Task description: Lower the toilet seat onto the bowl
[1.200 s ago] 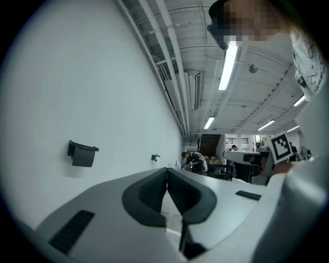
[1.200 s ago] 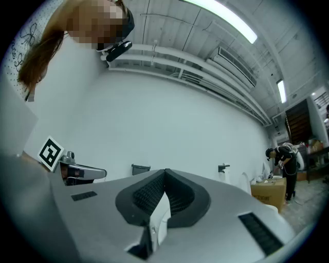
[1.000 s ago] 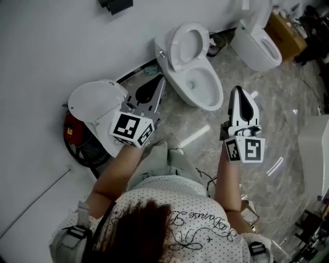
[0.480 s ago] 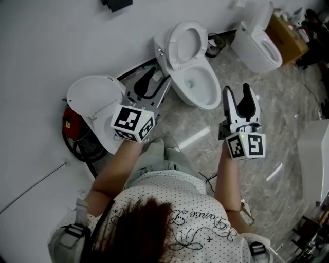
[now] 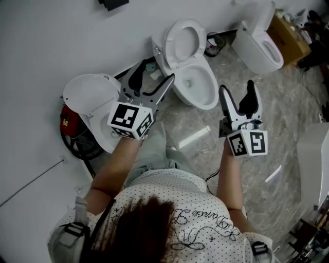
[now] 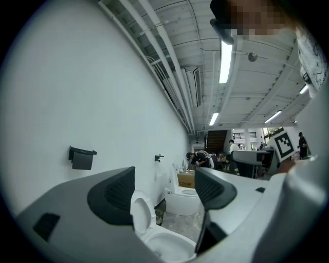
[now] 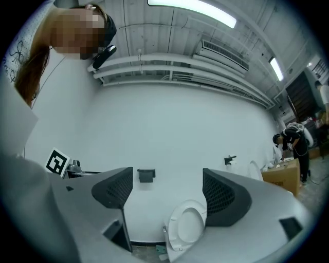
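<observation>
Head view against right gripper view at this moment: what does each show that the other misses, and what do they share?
Only the head view: the toilet bowl and another toilet at the picture's left. Only the right gripper view: the ceiling light and a person bending at the far right. Both: the raised toilet seat against the wall, and the right claw, whose jaws have just been opening, with nothing between them.

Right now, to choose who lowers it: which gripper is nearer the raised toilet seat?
Left. The left gripper is just left of the toilet seat; the right gripper is farther, right of the bowl. Both have just been opening, empty.
</observation>
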The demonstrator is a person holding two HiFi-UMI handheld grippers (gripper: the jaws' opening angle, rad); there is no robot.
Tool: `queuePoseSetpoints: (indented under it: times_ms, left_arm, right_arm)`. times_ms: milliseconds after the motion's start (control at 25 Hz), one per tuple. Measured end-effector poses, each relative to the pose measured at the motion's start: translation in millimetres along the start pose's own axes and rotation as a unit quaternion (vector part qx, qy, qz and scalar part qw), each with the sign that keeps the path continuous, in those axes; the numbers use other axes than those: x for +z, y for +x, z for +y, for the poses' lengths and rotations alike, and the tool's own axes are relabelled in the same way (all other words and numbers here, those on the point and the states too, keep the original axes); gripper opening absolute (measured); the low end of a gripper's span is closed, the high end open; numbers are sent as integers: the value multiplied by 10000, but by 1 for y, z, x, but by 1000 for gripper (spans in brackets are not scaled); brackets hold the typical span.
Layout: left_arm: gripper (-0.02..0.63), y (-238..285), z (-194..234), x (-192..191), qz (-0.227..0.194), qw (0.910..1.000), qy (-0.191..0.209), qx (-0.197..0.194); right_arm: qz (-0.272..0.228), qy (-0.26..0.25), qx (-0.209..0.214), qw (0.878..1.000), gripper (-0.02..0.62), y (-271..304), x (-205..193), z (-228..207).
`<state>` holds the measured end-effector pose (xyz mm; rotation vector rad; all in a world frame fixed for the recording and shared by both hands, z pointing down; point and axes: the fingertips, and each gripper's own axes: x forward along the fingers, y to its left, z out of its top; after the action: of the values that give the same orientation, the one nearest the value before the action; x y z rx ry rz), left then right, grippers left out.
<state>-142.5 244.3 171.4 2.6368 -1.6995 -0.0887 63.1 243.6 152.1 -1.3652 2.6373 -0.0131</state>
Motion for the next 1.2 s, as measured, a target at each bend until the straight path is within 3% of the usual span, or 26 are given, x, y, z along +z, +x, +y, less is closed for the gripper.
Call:
queuePoseSetpoints:
  times_ms: [240, 800, 1200]
  left_arm:
    - [351, 48, 29, -5, -6, 9999, 76, -73]
    - [365, 184, 140, -2, -100, 9971, 309, -694]
    - [371, 242, 183, -17, 60, 9983, 104, -576]
  right_arm:
    - [169, 6, -118, 9998, 417, 46, -16, -25]
    - [117, -101, -575, 9982, 416, 202, -29, -75]
    - [407, 39, -680, 9968, 414, 254, -51, -113]
